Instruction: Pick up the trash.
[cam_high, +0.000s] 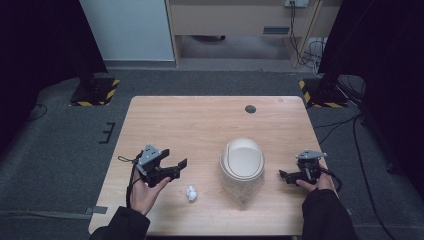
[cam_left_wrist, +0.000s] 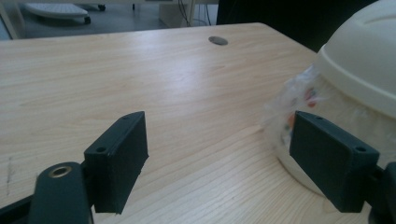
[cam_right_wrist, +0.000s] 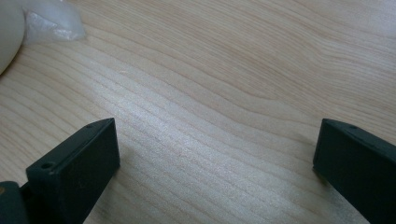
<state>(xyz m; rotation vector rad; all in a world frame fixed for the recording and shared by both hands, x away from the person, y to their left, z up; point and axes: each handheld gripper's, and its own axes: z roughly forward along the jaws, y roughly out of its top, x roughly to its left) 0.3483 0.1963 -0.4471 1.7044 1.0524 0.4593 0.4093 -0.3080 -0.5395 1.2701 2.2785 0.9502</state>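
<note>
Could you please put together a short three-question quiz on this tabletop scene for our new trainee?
1. True or false: the left gripper is holding the crumpled white paper ball.
2. Which thing stands between the two grippers on the table? A) a cream-lidded bin B) a blue cup C) a red box
3. In a word, how do the right gripper's jaws stand?

Key
1. False: its jaws are open and empty, and the ball lies apart on the wood.
2. A, the cream-lidded bin, with a clear bag lining it.
3. Open, over bare wood.
</note>
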